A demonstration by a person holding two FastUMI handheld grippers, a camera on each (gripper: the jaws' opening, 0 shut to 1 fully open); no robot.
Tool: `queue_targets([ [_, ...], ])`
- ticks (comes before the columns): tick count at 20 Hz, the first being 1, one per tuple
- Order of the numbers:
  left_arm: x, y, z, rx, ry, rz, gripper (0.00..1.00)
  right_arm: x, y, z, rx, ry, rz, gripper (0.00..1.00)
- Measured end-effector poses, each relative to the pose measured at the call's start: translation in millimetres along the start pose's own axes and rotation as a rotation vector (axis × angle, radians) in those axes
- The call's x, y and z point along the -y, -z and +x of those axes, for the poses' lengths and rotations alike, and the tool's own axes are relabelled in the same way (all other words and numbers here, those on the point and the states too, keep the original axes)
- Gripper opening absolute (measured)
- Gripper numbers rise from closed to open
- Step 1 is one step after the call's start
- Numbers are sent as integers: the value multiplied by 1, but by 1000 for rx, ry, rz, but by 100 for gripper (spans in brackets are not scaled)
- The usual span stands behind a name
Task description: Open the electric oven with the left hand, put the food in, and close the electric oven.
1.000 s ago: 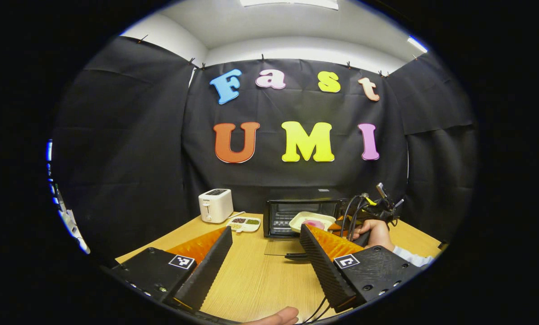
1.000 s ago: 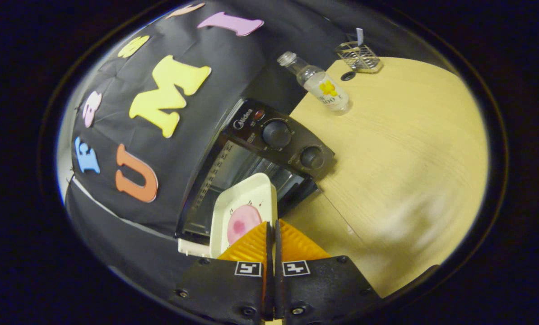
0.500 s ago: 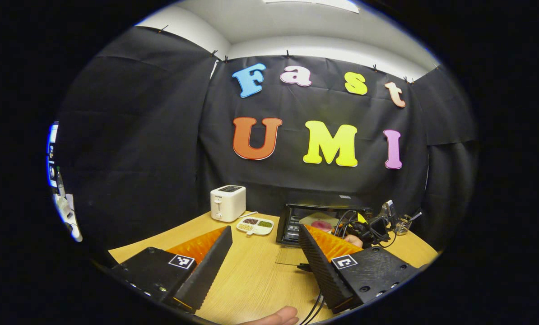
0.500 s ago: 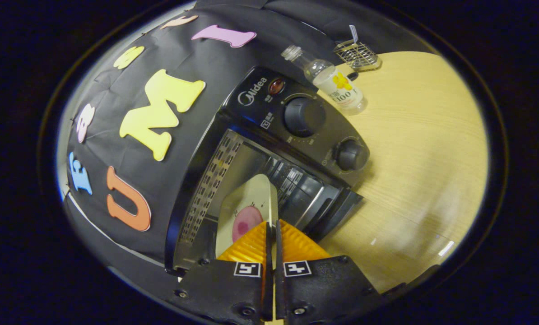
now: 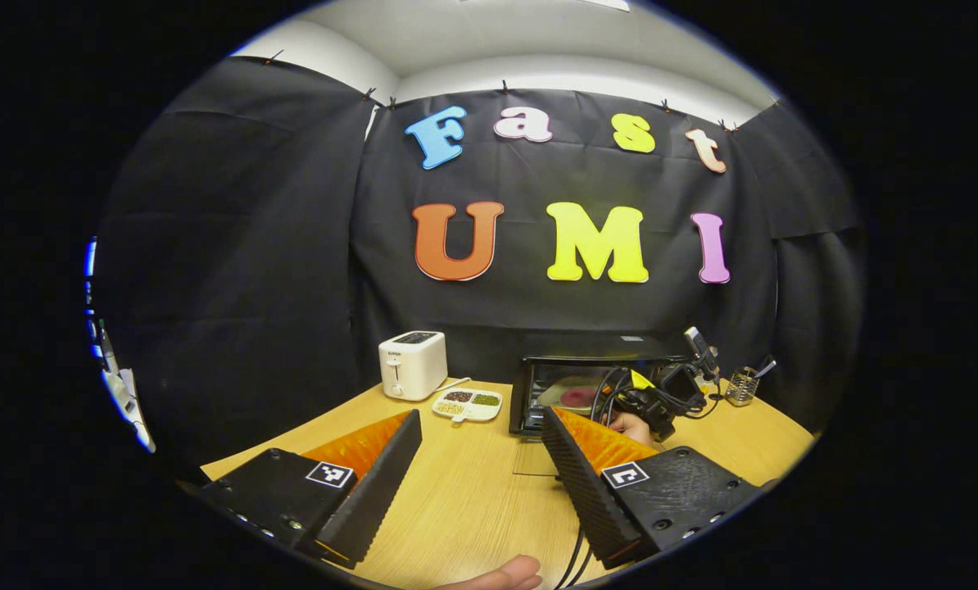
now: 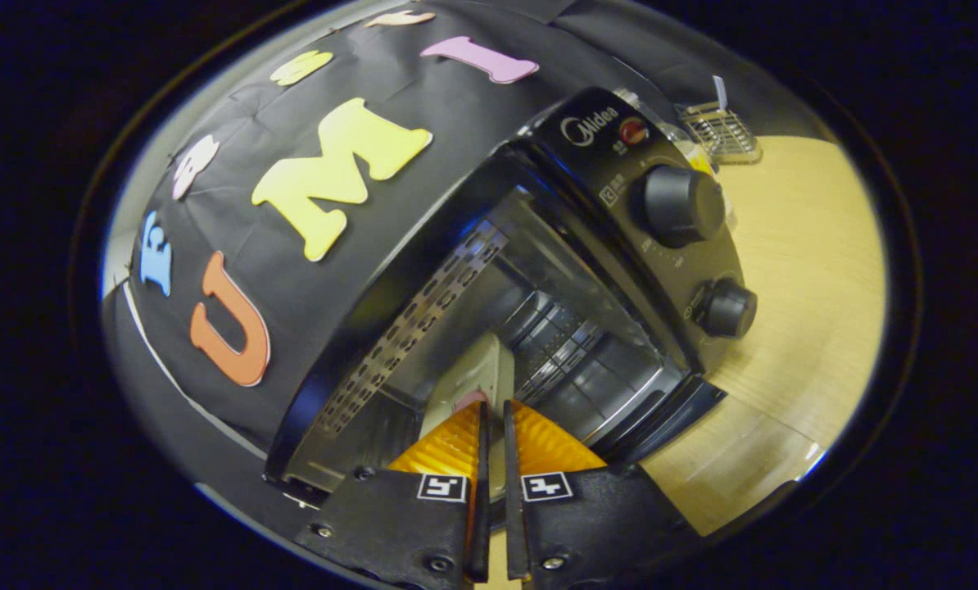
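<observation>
We see the white tray with pink food inside the open oven, right gripper pinching its rim; left gripper wide open, holding nothing, above the tabletop front edge.

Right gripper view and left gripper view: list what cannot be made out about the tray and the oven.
- Right gripper view: the right claw covers the tray's near edge, so whether it rests on the rack is unclear.
- Right gripper view: the food is mostly hidden by the claw.
- Left gripper view: the oven is far off, partly blocked by the right claw, cables and the left claw's finger; the open door is faint.
</observation>
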State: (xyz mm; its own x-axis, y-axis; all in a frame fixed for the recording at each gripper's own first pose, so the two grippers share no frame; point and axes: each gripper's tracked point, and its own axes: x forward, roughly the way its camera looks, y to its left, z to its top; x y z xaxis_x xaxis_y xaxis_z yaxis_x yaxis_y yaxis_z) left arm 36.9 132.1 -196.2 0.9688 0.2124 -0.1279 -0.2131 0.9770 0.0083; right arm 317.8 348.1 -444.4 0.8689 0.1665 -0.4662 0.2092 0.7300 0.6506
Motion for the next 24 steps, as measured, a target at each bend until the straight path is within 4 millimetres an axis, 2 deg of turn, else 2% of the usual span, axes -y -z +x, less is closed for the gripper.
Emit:
queue_targets([
  [1, 0, -1, -2, 1, 1, 2, 94, -2, -5, -6, 22, -15, -44, 12],
  [2, -1, 0, -4, -1, 1, 5, 94, -5, -7, -13, 36, -26, -86, 22],
  [4, -3, -1, -8, -4, -1, 12, 94, -2, -6, -29, 46, -33, -155, 30],
  [7, -1, 0, -14, -1, -1, 26, 94, 0, 1, -65, 17, -77, -234, 35],
  [10, 8, 6, -16, -19, 24, 31, 94, 15, -3, -102, 35, -104, -310, 44],
  [11, 12, 7, -15, -24, 31, 33, 94, 20, -5, -114, 35, -107, -334, 55],
  [12, 14, 10, -14, -26, 42, 34, 94, 22, -12, -126, 42, -120, -360, 53],
  [13, 18, 12, -11, -35, 50, 35, 94, 23, -20, -138, 47, -132, -391, 62],
  [16, 32, 25, -3, -73, 70, 36, 94, 27, -47, -170, 70, -174, -430, 69],
  [17, 38, 28, 0, -84, 81, 36, 94, 29, -59, -180, 83, -178, -448, 70],
  [19, 51, 37, 7, -112, 109, 27, 94, 32, -90, -198, 135, -185, -504, 88],
  [22, 76, 47, 21, -146, 161, 9, 94, 29, -126, -223, 190, -217, -601, 98],
  [24, 89, 59, 32, -180, 179, 12, 94, 28, -152, -239, 222, -230, -614, 100],
])
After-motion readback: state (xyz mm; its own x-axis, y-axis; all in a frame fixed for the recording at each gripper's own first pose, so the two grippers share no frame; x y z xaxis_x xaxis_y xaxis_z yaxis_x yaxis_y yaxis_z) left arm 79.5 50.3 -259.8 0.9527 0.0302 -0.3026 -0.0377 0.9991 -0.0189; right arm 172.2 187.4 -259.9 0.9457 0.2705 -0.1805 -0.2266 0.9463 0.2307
